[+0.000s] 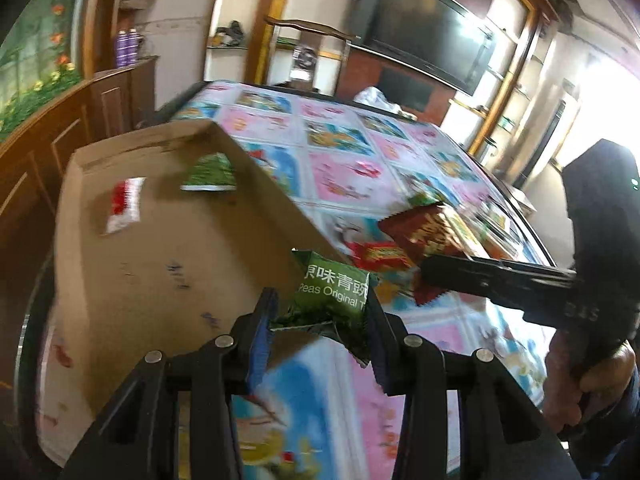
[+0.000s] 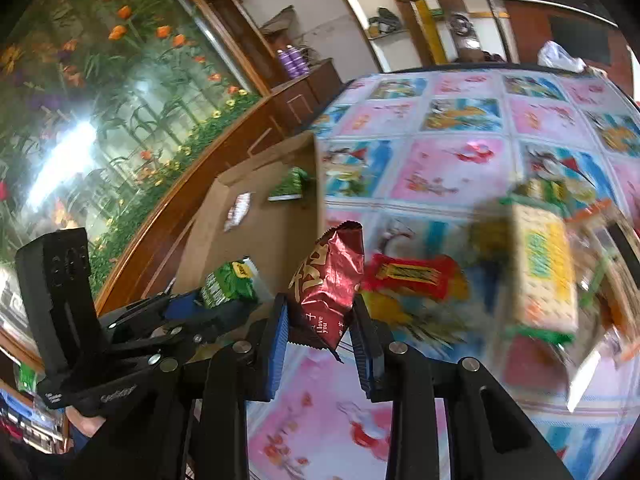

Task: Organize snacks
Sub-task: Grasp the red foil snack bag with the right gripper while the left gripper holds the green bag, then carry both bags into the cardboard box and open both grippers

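My left gripper [image 1: 320, 304] is shut on a green peas packet [image 1: 334, 296], held over the near right corner of an open cardboard box [image 1: 160, 264]. Inside the box lie a second green packet [image 1: 208, 172] and a red-and-white packet [image 1: 124, 204]. My right gripper [image 2: 320, 312] is shut on a dark red foil packet [image 2: 328, 280], raised above the patterned tablecloth just right of the box [image 2: 260, 248]. In the right wrist view the left gripper [image 2: 200, 300] and its green packet [image 2: 228, 284] show at the left. The left wrist view shows the right gripper [image 1: 428, 276] at the right.
A red-and-yellow packet [image 2: 412, 276] lies on the colourful tablecloth [image 2: 440, 168] beside the box. A blurred heap of several more snacks [image 2: 544, 280] sits to the right. A white bag [image 2: 560, 58] rests at the table's far edge. Wooden cabinets line the left wall.
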Available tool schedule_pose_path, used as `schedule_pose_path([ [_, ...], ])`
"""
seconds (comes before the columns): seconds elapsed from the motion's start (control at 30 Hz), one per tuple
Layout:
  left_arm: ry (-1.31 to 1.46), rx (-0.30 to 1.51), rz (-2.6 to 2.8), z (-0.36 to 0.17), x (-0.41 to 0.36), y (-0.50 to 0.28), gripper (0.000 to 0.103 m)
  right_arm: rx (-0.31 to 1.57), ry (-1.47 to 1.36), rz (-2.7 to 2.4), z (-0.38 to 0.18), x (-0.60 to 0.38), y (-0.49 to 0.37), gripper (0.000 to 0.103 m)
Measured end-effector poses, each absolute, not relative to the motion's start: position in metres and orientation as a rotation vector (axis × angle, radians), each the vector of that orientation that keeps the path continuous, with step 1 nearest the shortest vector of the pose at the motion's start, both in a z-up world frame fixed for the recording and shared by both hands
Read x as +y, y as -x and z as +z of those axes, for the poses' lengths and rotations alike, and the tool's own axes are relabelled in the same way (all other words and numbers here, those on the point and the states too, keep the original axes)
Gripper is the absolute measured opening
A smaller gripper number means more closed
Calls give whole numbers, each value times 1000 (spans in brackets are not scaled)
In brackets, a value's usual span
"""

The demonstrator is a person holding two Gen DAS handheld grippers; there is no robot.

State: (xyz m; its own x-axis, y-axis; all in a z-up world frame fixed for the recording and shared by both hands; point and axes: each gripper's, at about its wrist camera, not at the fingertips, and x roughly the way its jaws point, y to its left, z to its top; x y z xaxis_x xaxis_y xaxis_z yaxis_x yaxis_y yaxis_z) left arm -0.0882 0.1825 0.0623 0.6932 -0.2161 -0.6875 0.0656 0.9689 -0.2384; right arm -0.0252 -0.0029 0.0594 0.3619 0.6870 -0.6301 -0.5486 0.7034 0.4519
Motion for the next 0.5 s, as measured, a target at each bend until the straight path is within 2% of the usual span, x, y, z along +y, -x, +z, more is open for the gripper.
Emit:
schedule_pose_path([
  [0.5,277,817,40,52,258,54,41,949,-106,844,48,88,-15,32],
])
